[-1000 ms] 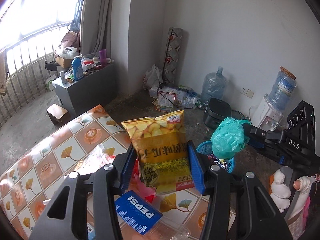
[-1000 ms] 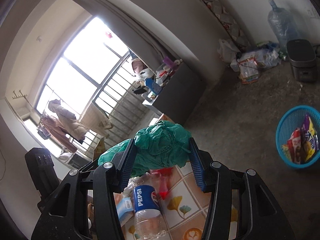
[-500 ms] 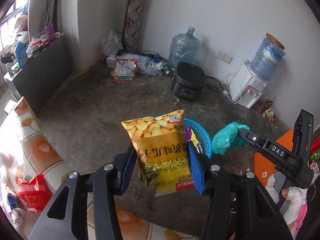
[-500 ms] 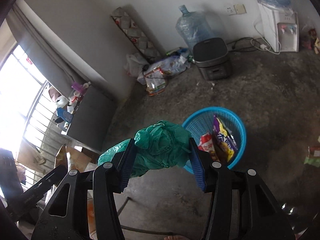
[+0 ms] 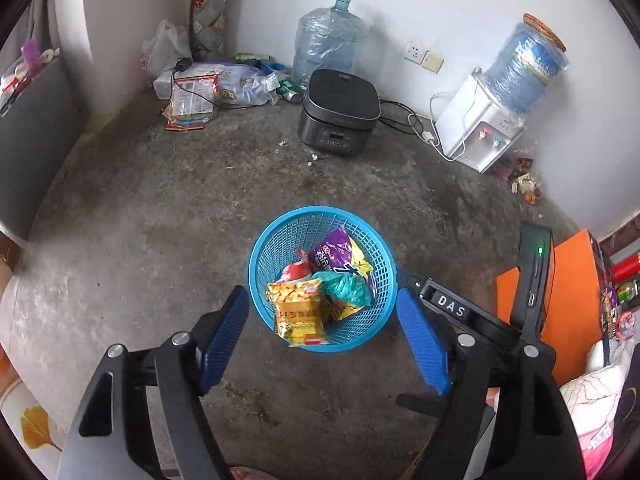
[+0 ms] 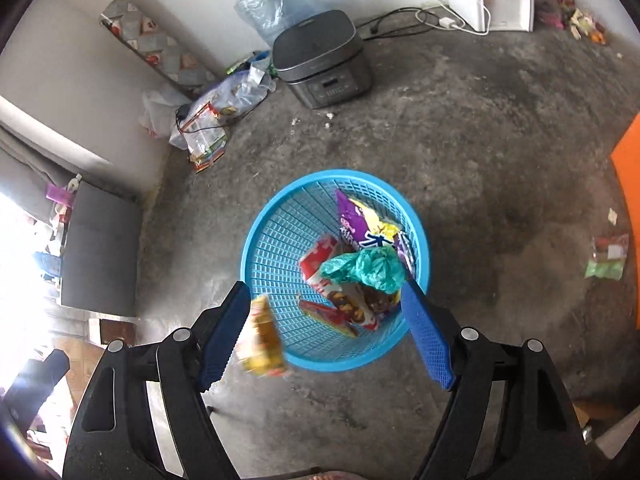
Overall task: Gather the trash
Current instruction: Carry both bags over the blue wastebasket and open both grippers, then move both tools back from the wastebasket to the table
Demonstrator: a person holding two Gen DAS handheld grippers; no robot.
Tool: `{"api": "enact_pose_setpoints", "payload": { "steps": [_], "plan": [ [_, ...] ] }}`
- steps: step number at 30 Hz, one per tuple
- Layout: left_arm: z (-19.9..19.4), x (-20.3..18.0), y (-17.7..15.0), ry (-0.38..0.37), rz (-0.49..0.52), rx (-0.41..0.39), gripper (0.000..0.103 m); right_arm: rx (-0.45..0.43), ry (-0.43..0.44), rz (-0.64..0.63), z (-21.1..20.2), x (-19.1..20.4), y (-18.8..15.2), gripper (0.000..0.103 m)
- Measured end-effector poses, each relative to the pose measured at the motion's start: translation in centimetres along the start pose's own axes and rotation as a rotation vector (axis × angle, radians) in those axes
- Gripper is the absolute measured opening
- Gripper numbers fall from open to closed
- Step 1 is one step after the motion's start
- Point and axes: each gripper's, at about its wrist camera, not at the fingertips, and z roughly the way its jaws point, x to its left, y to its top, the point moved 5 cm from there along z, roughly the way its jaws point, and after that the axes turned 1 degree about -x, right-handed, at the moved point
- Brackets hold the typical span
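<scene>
Both tongs, left (image 5: pixel 322 336) and right (image 6: pixel 325 332), angle steeply down over the blue basket (image 5: pixel 262 256), just spread and empty; the yellow chip bag (image 6: pixel 262 338), blurred, seems mid-fall.

Blue mesh basket (image 5: pixel 264 256), yellow chip bag (image 5: pixel 298 312), teal-green plastic bag (image 6: pixel 370 266), purple wrapper (image 5: pixel 334 250) — blue ribbed fingers (image 5: pixel 224 338) on black, grey mottled floor (image 5: pixel 160 208).

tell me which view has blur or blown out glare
Right wrist view: the yellow chip bag is motion-blurred above the blue basket, and the window side at far left is blown out white. Left wrist view: sharp and evenly lit, only fisheye bending at the edges.
</scene>
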Motion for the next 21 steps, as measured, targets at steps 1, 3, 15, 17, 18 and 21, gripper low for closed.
{"api": "enact_pose_setpoints", "payload": {
  "steps": [1,3,15,17,18,21],
  "plan": [
    [-0.5,0.3,-0.1,0.009,-0.001,-0.006,0.074,-0.005,0.005,0.01,-0.4,-0.4,-0.3,0.074],
    [-2.0,1.1,-0.2,0.033,-0.003,-0.029,0.074,-0.015,0.021,0.031,-1.5,-0.7,-0.8,0.074],
    [-20.0,4.8,-3.7,0.041,-0.055,-0.341,0.094,-0.162,0.223,-0.148,-10.7,7.6,-2.0,0.078],
    [-23.3,6.3,-5.0,0.068,-0.077,-0.399,0.097,-0.217,0.237,-0.25,-12.8,10.2,-2.9,0.084],
    [-24.9,7.0,-5.7,0.088,-0.089,-0.425,0.097,-0.24,0.25,-0.302,-13.8,11.6,-3.5,0.086],
    [-29.1,9.2,-8.1,0.153,-0.125,-0.486,0.097,-0.277,0.32,-0.455,-16.3,15.3,-5.9,0.088]
  ]
}}
